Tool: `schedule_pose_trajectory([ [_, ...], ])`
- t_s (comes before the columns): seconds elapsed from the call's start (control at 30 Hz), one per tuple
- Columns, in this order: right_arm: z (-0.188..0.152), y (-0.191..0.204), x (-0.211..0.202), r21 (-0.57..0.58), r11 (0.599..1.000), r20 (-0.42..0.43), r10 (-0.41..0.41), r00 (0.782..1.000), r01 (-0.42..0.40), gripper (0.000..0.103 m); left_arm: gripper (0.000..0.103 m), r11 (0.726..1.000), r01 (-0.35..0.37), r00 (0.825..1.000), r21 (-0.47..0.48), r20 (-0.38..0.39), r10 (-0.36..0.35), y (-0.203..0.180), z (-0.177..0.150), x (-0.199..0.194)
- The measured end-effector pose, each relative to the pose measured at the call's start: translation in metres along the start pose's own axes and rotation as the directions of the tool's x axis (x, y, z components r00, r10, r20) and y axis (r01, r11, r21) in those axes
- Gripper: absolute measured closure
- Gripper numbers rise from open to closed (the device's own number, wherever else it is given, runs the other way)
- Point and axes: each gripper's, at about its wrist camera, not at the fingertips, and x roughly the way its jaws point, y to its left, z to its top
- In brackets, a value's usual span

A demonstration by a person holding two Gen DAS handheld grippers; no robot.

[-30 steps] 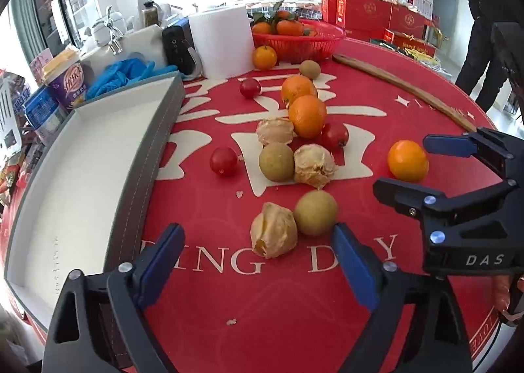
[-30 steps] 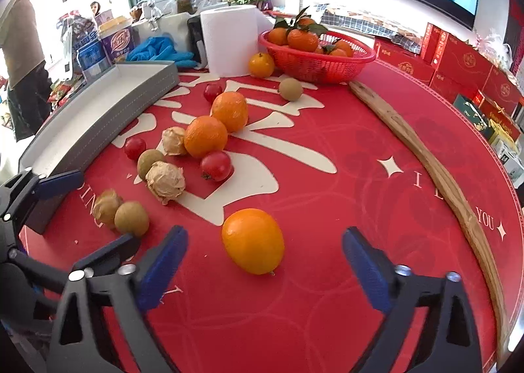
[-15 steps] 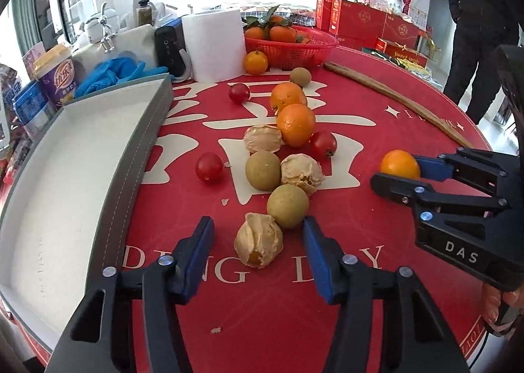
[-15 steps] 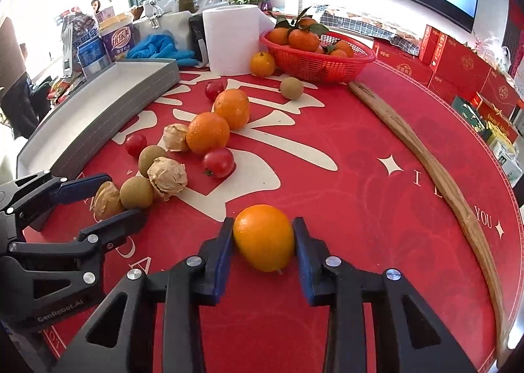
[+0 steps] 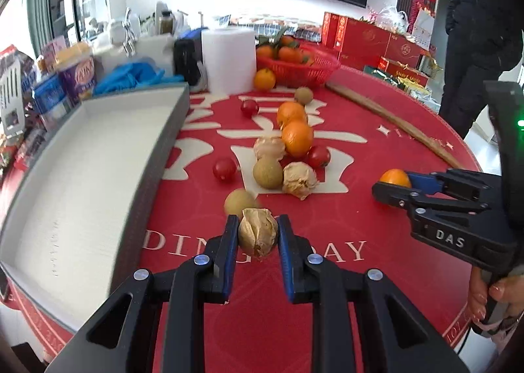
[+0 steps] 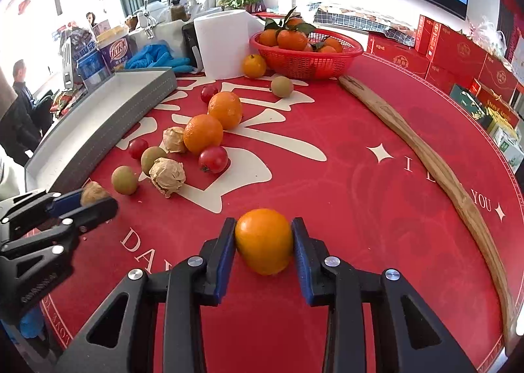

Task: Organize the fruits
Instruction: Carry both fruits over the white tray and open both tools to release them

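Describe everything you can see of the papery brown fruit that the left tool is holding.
The papery brown fruit is a small, roundish, tan ball with a dry, wrinkled husk whose ribs gather to a tip pointing downward. It sits between the blue pads of the left tool, gripped on both sides above the red tablecloth. A smooth green-brown round fruit lies just behind it, blurred. From the right wrist view only its top shows past the fingers.

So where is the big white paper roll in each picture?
Left wrist view: the tall white paper towel roll stands at the top centre, just left of the red plastic basket of tangerines.
Right wrist view: the roll stands upper left of centre, again just left of the basket.
Shared landmark: that basket.
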Motion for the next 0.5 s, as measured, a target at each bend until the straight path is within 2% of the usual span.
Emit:
schedule_pose_trajectory([
  [0.23, 0.005, 0.007, -0.006, -0.009, 1.0, 0.001, -0.002, 1.0, 0.002, 0.068, 0.078, 0.999, -0.031, 0.998, -0.044, 0.045, 0.032, 0.021, 0.003, -0.017],
  [0.5, 0.004, 0.005, 0.002, 0.011, 1.0, -0.023, -0.024, 0.999, 0.024, 0.068, 0.078, 0.992, -0.063, 0.992, -0.111, 0.1, 0.074, 0.062, 0.006, -0.038],
])
